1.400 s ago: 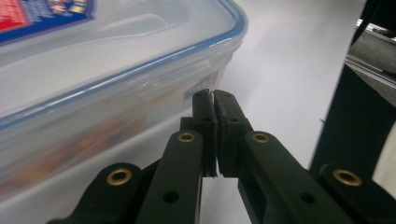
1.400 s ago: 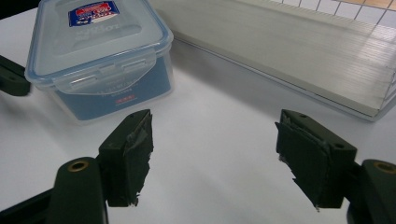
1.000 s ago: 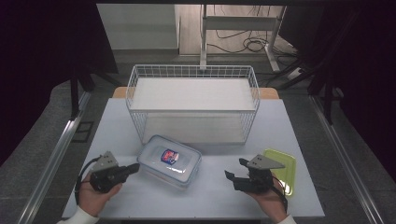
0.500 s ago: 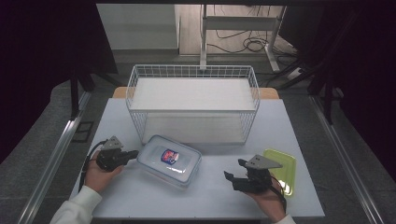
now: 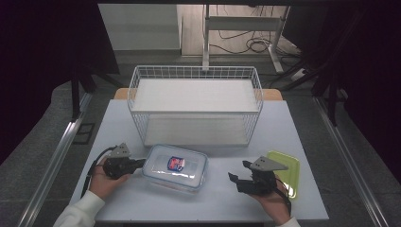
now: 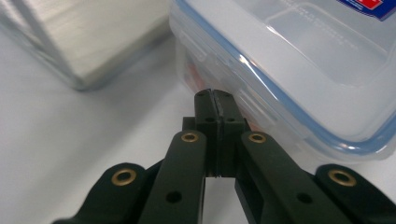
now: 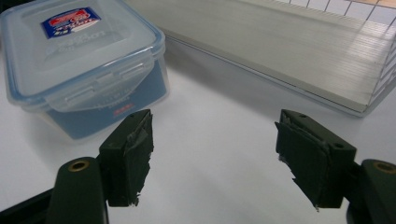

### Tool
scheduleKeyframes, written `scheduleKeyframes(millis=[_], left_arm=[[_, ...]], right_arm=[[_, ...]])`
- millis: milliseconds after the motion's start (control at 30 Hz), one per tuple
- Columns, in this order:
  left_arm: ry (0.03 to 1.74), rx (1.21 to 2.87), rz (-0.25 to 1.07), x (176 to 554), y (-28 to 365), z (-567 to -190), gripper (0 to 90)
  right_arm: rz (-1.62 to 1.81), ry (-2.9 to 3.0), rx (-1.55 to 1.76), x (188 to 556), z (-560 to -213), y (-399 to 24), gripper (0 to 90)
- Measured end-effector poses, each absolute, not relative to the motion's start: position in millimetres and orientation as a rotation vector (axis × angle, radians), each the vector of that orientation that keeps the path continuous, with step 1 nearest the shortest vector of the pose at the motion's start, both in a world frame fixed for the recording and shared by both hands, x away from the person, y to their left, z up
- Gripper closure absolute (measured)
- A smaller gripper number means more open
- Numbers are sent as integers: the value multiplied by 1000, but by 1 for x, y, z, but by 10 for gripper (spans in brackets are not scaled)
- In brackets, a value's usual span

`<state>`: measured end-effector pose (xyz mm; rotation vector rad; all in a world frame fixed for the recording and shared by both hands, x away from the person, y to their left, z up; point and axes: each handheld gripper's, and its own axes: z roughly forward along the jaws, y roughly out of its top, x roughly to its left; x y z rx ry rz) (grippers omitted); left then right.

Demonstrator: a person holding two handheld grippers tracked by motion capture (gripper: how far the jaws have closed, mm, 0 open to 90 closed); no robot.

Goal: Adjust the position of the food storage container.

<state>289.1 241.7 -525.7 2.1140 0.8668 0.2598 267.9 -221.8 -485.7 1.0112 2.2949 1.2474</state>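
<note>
We press our left gripper (image 6: 215,95) (jaws tight together) against the plastic box (image 5: 176,166), while our right gripper (image 7: 215,140) gapes wide, holding nothing.

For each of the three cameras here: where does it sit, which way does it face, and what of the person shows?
High view: above the person's side, facing forward and down on the table; both forearms, left tool, right tool.
Left gripper view: rides the left tool, jaws shut, at the container's side.
Right gripper view: rides the right tool, jaws open, toward the wire basket.
All three share the lidded container.
</note>
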Motion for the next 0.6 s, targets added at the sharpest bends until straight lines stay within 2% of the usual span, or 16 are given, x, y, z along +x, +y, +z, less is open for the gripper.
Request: scheduleKeyframes(millis=[233,600], left_arm=[[909,2104,163,267,224,-524,900],[977,2061,77,268,210,-523,900]], right_arm=[[1254,2288,1012,268,-485,-223,278],[1251,2294,1007,269,-485,-221,278]])
